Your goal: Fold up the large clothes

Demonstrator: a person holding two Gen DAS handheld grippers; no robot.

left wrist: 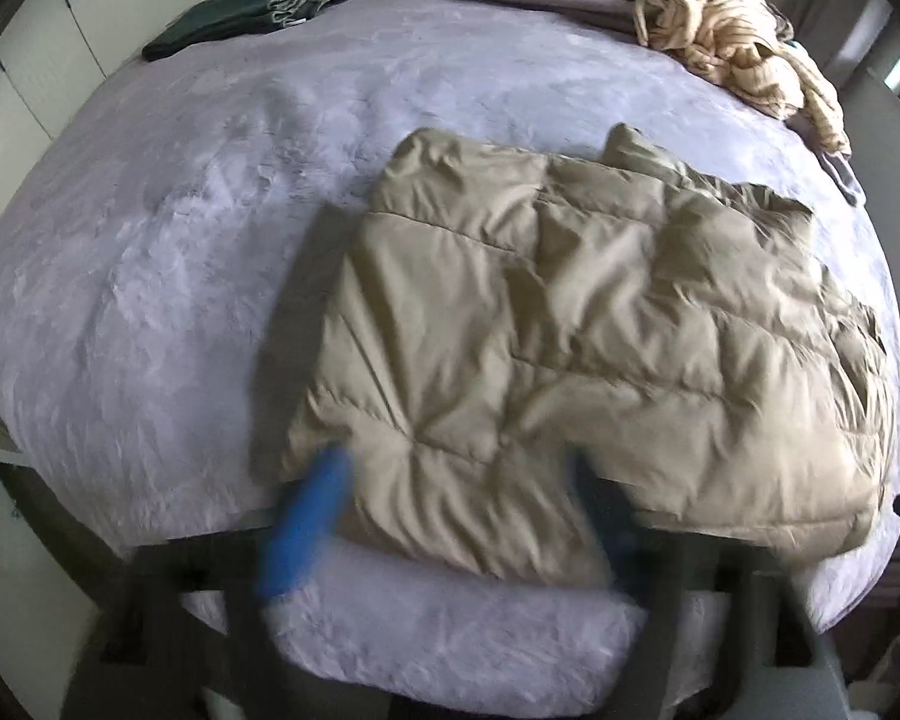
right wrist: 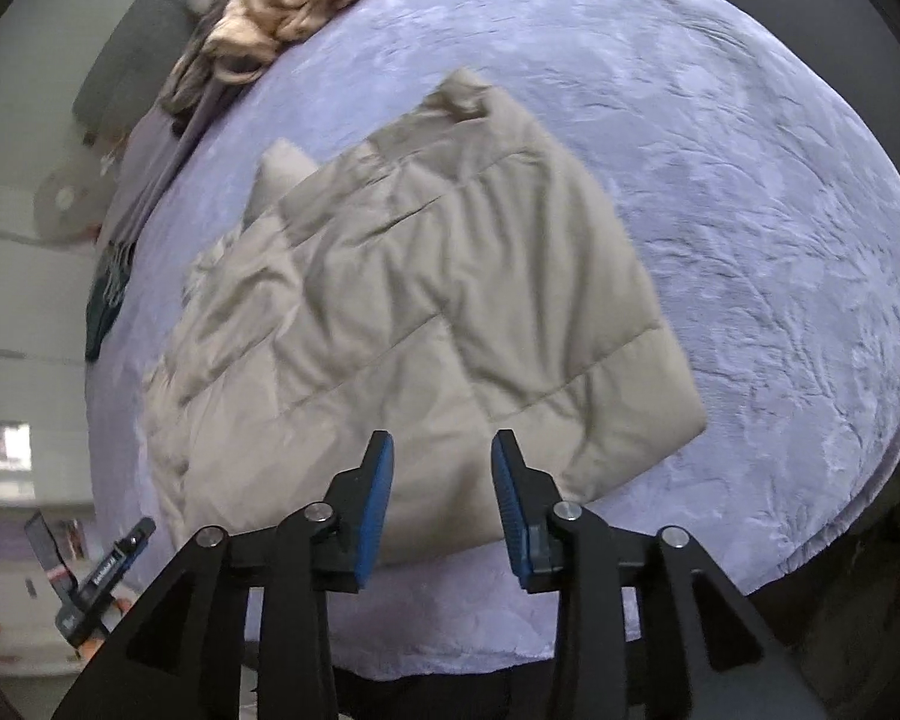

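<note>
A beige quilted puffer jacket (left wrist: 570,330) lies folded into a rough rectangle on the lavender fuzzy blanket (left wrist: 180,270) of a bed. In the left wrist view my left gripper (left wrist: 450,510) is blurred and its jaws stand wide apart, with the jacket's near corner lying loose between the blue fingers (left wrist: 306,516). In the right wrist view the same jacket (right wrist: 420,300) spreads ahead. My right gripper (right wrist: 441,480) hovers over its near hem, and its blue pads (right wrist: 378,498) are parted and pinch nothing.
A heap of unfolded clothes (left wrist: 738,42), cream and olive, sits at the bed's far right corner. A dark green folded garment (left wrist: 228,18) lies at the far left. The bed's near edge (left wrist: 450,630) drops off just below the grippers. The other gripper (right wrist: 108,582) shows at the lower left.
</note>
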